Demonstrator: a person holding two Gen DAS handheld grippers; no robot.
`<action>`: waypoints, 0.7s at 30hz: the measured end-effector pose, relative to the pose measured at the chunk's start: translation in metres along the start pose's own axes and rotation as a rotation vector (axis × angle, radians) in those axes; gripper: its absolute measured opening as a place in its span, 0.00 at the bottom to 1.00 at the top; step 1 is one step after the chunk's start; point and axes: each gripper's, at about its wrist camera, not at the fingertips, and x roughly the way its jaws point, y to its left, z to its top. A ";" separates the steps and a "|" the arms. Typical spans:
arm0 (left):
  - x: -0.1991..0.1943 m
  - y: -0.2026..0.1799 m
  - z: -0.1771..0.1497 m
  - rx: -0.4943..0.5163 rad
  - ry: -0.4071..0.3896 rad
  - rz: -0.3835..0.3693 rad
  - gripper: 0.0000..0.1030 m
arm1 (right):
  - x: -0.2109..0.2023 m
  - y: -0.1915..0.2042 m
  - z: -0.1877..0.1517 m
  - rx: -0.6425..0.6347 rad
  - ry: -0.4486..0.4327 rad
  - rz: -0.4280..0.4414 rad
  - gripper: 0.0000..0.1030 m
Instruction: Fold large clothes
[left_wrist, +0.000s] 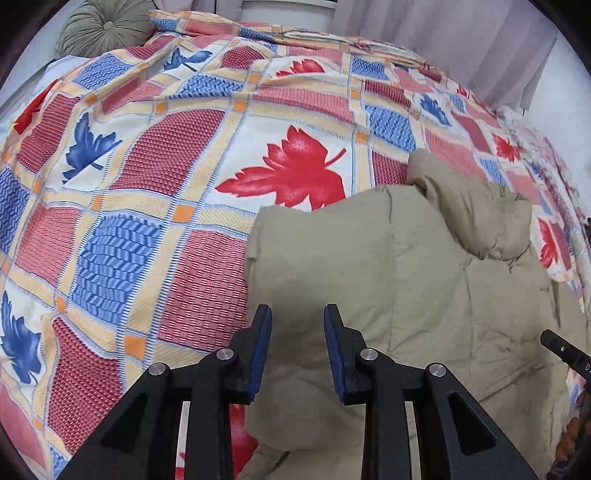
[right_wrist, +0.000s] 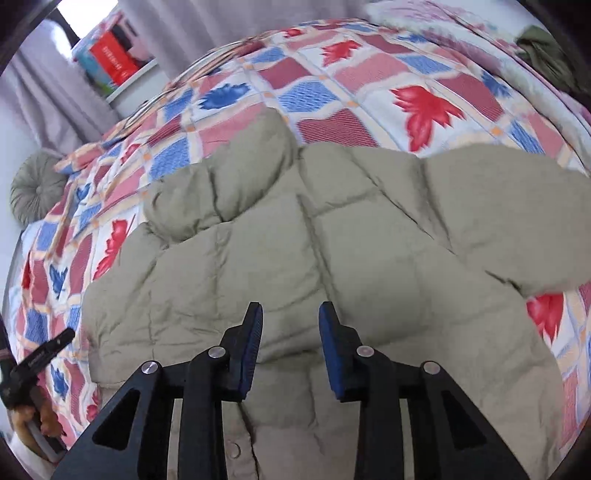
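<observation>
Right wrist view: right gripper (right_wrist: 290, 314) parted, empty, hovering over khaki puffer jacket (right_wrist: 332, 240) spread across bedspread (right_wrist: 332, 85); long axis left-right (sleeve off right). Left gripper (left_wrist: 297, 317) parted, empty, at jacket's left edge.

left gripper (left_wrist: 297, 314): black frame; blue pads; silver screws | right gripper (right_wrist: 290, 311): same

Left gripper (left_wrist: 297, 314) above jacket edge
Jaws apart, nothing between them; khaki jacket (left_wrist: 406, 273) lies on leaf-print bedspread (left_wrist: 147, 177).
</observation>
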 end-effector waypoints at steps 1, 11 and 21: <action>0.012 -0.006 -0.004 0.009 0.021 0.030 0.31 | 0.008 0.009 0.004 -0.041 0.017 0.017 0.33; 0.031 -0.014 -0.016 0.029 0.048 0.084 0.32 | 0.062 0.002 -0.013 -0.094 0.114 -0.039 0.27; -0.009 -0.040 -0.024 0.075 0.065 0.098 0.32 | 0.007 -0.082 -0.019 0.168 0.135 0.004 0.35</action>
